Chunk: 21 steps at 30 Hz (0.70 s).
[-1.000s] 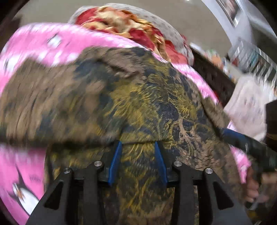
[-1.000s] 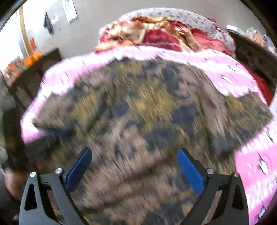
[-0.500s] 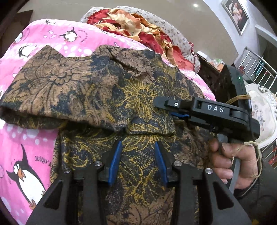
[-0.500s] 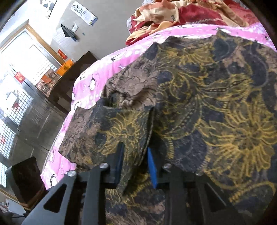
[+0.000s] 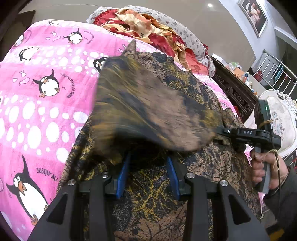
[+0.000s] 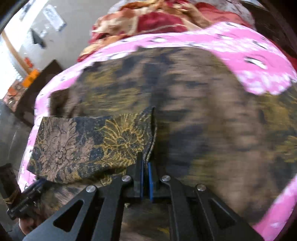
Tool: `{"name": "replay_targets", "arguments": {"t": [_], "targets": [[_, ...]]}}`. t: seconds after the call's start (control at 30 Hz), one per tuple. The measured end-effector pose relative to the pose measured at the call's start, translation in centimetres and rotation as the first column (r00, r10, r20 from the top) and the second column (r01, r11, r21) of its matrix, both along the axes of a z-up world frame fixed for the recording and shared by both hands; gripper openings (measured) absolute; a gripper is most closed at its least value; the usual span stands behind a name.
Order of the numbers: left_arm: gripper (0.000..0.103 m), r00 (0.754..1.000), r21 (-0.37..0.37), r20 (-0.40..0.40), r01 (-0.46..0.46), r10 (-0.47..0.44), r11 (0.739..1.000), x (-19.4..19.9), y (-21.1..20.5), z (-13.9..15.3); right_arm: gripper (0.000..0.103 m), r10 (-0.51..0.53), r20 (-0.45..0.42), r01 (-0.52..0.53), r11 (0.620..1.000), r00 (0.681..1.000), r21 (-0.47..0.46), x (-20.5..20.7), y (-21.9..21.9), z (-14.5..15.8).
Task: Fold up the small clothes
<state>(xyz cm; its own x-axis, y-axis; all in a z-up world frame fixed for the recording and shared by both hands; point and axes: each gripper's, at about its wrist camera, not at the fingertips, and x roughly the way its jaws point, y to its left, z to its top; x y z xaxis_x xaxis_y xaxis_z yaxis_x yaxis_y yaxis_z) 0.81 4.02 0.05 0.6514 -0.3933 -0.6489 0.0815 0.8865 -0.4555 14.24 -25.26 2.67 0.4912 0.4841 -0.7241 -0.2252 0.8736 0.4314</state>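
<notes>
Left wrist view: the left gripper (image 5: 148, 174) angles down, jaws narrowly apart, batik garment (image 5: 157, 200) between them, grip uncertain. Right of them a hand (image 5: 263, 170) carries the right gripper (image 5: 220, 132).

Right wrist view: jaws clamped on the garment's sleeve flap (image 6: 92, 144), lifted left of them over pink penguin bedding (image 6: 241, 55).

A home bedroom, it seems: a pink fleece penguin-print blanket (image 5: 46, 115) covers the bed, a framed photograph (image 5: 253, 15) hangs on the grey wall.
</notes>
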Motion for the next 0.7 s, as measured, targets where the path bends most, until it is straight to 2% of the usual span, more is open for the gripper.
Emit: {"name": "replay_targets", "arguments": {"t": [0.07,0.1,0.17,0.2,0.3,0.37,0.5,0.53,0.6,0.63,0.67,0.7], "targets": [[0.019,1.0,-0.001,0.0,0.0,0.0,1.0,0.0,0.0,0.0,0.002,-0.023,-0.03,0.022,0.999,0.999,-0.042,0.5,-1.7,-0.3],[0.019,1.0,-0.002,0.0,0.0,0.0,1.0,0.0,0.0,0.0,0.002,-0.029,-0.03,0.027,0.999,0.999,-0.043,0.5,-2.6,-0.1],[0.019,1.0,-0.003,0.0,0.0,0.0,1.0,-0.1,0.1,0.0,0.003,-0.071,-0.021,0.068,0.99,0.997,-0.121,0.6,-3.8,0.4],[0.019,1.0,-0.003,0.0,0.0,0.0,1.0,-0.1,0.1,0.0,0.003,-0.09,-0.025,0.086,0.988,0.996,-0.13,0.6,-4.8,0.5],[0.019,1.0,-0.005,0.0,0.0,0.0,1.0,-0.1,0.2,-0.1,0.003,-0.105,-0.041,0.099,0.987,0.994,-0.127,0.5,-6.3,0.2],[0.019,1.0,-0.011,-0.001,0.0,0.0,1.0,-0.1,0.3,-0.1,0.004,-0.074,-0.049,0.069,0.993,0.996,-0.093,0.2,-5.8,0.0],[0.019,1.0,-0.022,-0.007,-0.011,0.011,1.0,-0.3,0.7,0.2,0.006,-0.076,-0.002,0.075,0.992,0.997,-0.098,-0.6,-5.1,-0.3],[0.019,1.0,-0.018,-0.014,-0.017,0.017,1.0,-0.4,0.9,0.5,0.007,-0.077,0.003,0.077,0.992,0.997,-0.101,-1.3,-6.1,-0.3],[0.019,0.998,0.037,0.0,-0.055,0.055,0.998,-1.1,1.3,1.9,0.014,-0.076,0.043,0.081,0.988,0.996,-0.133,-2.3,-6.4,1.1],[0.023,0.997,0.051,0.03,-0.07,0.068,0.996,-1.3,1.4,2.8,0.018,-0.07,0.082,0.082,0.985,0.994,-0.15,-3.0,-6.7,2.0],[0.027,0.995,0.061,0.068,-0.084,0.079,0.995,-1.4,1.6,3.8,0.03,-0.059,0.146,0.084,0.982,0.988,-0.17,-3.9,-6.6,3.1],[0.039,0.989,0.075,0.109,-0.104,0.096,0.992,-1.0,1.7,4.8,0.044,-0.046,0.204,0.083,0.981,0.978,-0.177,-4.5,-6.1,4.1]]}}
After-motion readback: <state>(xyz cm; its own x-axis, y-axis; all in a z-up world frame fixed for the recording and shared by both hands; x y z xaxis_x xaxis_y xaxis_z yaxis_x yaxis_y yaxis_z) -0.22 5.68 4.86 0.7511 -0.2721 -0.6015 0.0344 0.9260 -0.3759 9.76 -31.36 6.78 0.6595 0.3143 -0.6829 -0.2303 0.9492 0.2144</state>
